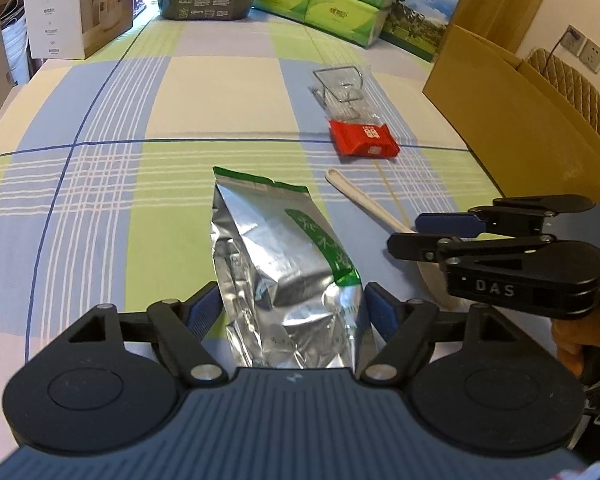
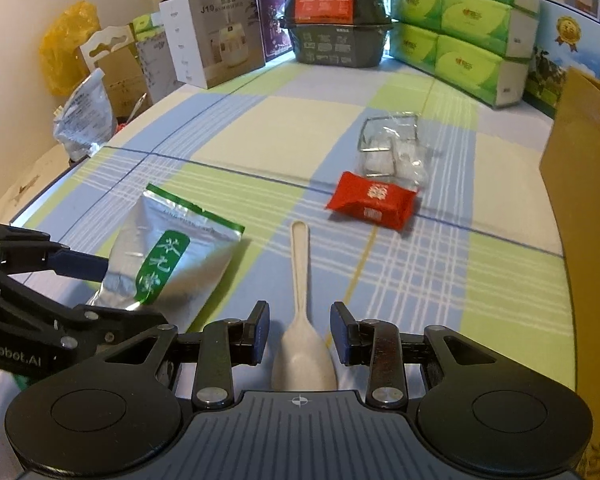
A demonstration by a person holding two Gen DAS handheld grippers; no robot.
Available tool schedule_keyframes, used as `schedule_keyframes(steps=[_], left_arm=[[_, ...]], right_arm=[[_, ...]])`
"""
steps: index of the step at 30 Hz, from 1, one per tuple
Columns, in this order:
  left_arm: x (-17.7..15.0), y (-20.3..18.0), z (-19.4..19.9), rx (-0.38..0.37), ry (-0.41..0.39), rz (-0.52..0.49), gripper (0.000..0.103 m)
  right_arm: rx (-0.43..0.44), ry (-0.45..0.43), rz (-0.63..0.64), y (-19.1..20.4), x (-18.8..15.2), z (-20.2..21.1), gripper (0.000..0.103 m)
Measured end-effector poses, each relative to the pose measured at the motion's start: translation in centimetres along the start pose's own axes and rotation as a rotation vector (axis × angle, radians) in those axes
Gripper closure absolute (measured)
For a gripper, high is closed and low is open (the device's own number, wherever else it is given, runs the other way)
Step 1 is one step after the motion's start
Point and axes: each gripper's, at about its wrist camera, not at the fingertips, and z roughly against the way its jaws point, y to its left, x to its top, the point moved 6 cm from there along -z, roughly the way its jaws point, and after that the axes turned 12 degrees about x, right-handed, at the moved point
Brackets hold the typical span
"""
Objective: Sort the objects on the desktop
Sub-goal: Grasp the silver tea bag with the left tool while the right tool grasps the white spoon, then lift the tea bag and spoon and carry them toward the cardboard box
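My left gripper (image 1: pixel 292 312) has its blue pads pressed against both sides of the silver tea pouch (image 1: pixel 284 264), gripping its lower end; the pouch (green stripe, torn top) lies lengthways on the checked cloth of the desk (image 1: pixel 120 184), near the edge closest to me. My right gripper (image 2: pixel 300 332) is spread wide, one finger on each side of the cream plastic spoon (image 2: pixel 302 320), neither pad touching it. The spoon lies flat just beside the pouch, bowl toward me, handle pointing to the far edge. Beyond the handle tip sits a red snack packet (image 2: pixel 372 202), touching a clear bag holding a wire rack (image 2: pixel 392 148). A brown cardboard box (image 1: pixel 516 120) stands at the right edge.
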Motion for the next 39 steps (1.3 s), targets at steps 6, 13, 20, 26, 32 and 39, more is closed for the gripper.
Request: schedule_keyframes(steps=[6,13,20,26,32,39], left_arm=[[0.0,-0.1,-0.4,0.001,0.005,-0.001,0.029],[-0.3,-0.6,-0.7,0.037,0.029,-0.017,0.029],[-0.3,-1.0,-0.8,0.061,0.01,-0.024,0.038],[0.4,-1.2,-0.5,0.07,-0.016,-0.008,0.053],[1.3,-1.1,0.5,0.062,-0.059,0.003,0.055],[1.4,-2.0,1.0,0.032,-0.048,-0.017,0.055]], right_arm=[[-0.021,0.036,0.071,0.3,0.1,-1.1,0.089],[-0.018,0.032,0.047,0.1,0.3,-1.0,0.1],[-0.025,0.002,-0.013,-0.6,0.8,0.0,0.1],[-0.029,-0.038,-0.051,-0.6,1.4,0.9,0.1],[-0.051,-0.089,-0.088,-1.2,1.9,2.5,0.1],[-0.061,-0.114,-0.099,-1.0,1.8,4.4,0.1]])
